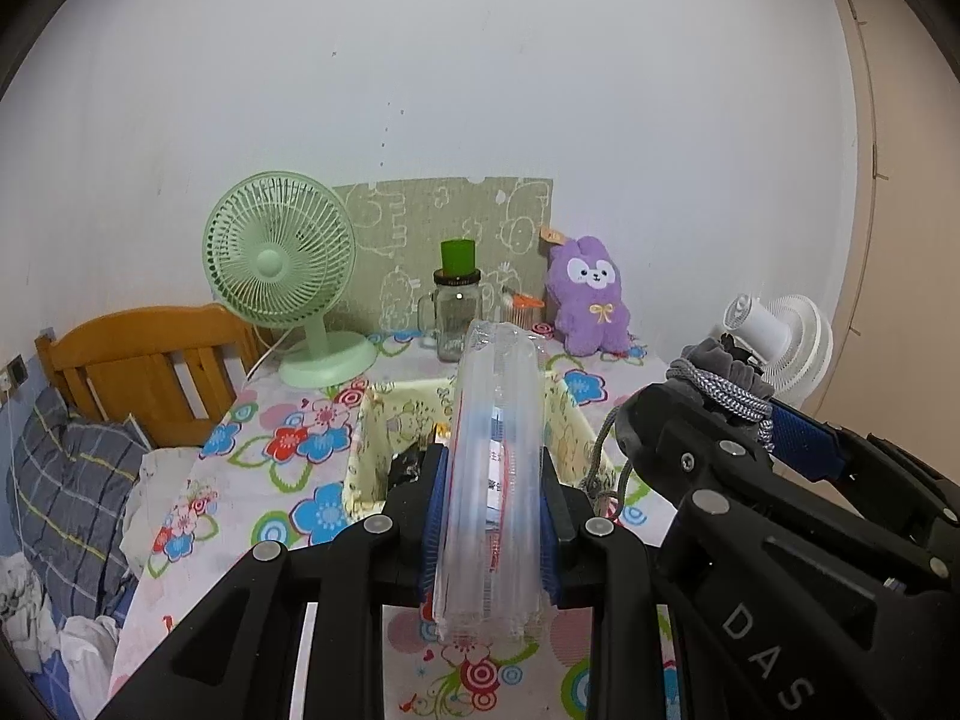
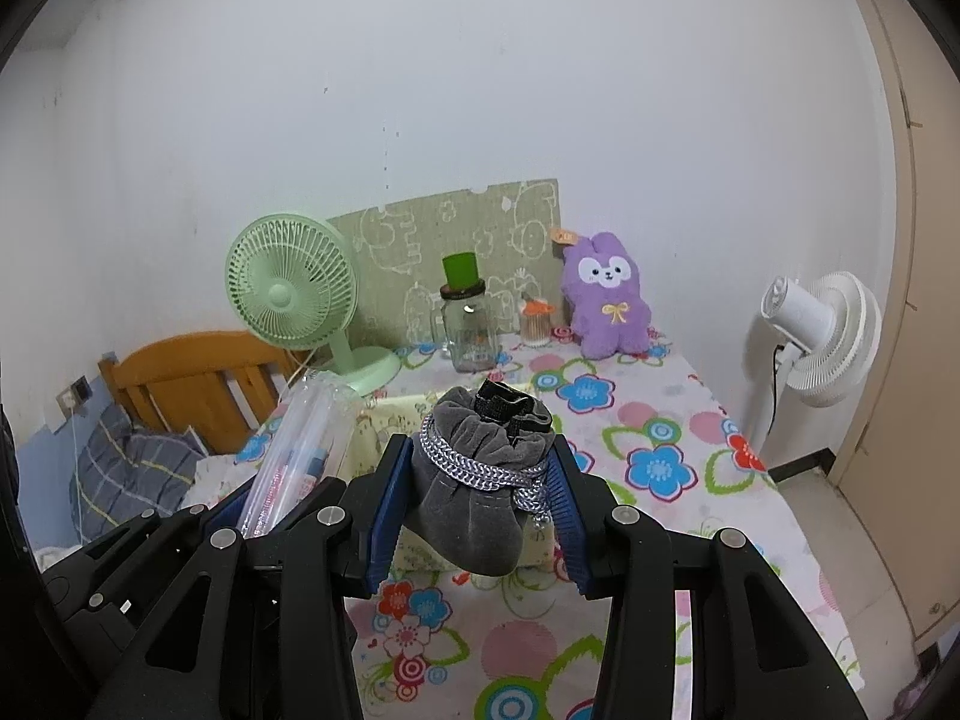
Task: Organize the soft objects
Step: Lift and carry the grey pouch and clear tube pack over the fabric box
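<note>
While tilted downward over the table (image 2: 690, 396), left hand-held gripper (image 1: 492, 516) clamps plastic packet (image 1: 495, 450); right hand-held gripper (image 2: 480, 498) clamps grey pouch (image 2: 480, 480).

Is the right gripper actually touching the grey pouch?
Touching. The right wrist view shows the grey pouch squeezed between both blue pads of the right gripper, hanging clear above the floral table.

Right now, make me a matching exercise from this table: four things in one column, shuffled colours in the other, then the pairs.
1. desk fan
2. plush rabbit
3. drawstring pouch
4. standing fan

A. grey
B. white
C. pale green
D. purple

Pairs: 1-C, 2-D, 3-A, 4-B
</note>
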`<state>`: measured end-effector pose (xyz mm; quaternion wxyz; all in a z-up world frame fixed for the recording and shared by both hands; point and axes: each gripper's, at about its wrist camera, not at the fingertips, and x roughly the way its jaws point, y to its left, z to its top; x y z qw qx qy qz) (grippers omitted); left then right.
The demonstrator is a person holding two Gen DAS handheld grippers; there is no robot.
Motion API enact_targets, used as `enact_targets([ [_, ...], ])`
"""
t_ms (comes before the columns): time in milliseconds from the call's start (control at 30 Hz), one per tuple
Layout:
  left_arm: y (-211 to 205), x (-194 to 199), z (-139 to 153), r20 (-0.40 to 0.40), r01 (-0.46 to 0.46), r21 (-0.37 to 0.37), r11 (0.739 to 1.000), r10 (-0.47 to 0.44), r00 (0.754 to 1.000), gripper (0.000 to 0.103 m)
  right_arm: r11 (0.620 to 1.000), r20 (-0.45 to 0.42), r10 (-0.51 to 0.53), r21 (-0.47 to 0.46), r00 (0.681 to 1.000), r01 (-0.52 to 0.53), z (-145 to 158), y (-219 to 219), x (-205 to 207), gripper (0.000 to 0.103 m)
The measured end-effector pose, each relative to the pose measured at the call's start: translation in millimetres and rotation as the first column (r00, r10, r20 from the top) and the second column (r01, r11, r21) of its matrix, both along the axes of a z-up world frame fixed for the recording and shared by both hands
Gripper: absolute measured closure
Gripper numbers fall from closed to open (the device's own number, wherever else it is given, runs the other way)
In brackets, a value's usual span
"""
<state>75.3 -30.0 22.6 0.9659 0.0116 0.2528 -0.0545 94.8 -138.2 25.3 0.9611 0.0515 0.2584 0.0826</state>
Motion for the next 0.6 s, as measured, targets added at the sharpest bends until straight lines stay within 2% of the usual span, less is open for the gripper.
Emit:
enact_targets([
  [300, -2.5, 14.2, 6.3, 0.017, -0.008, 0.006, 1.0, 0.008, 1.0, 0.077, 1.0, 0.013, 0.0, 0.0, 1.0, 0.0, 4.8, -0.7, 16.8, 0.055],
  [600, -1.4, 38.9, 1.5, -0.001, -0.021, 0.007, 1.0, 0.021, 1.0, 0.077, 1.0, -0.005, 0.004, -0.005, 1.0, -0.004, -1.8, 2.4, 43.5, 0.055],
])
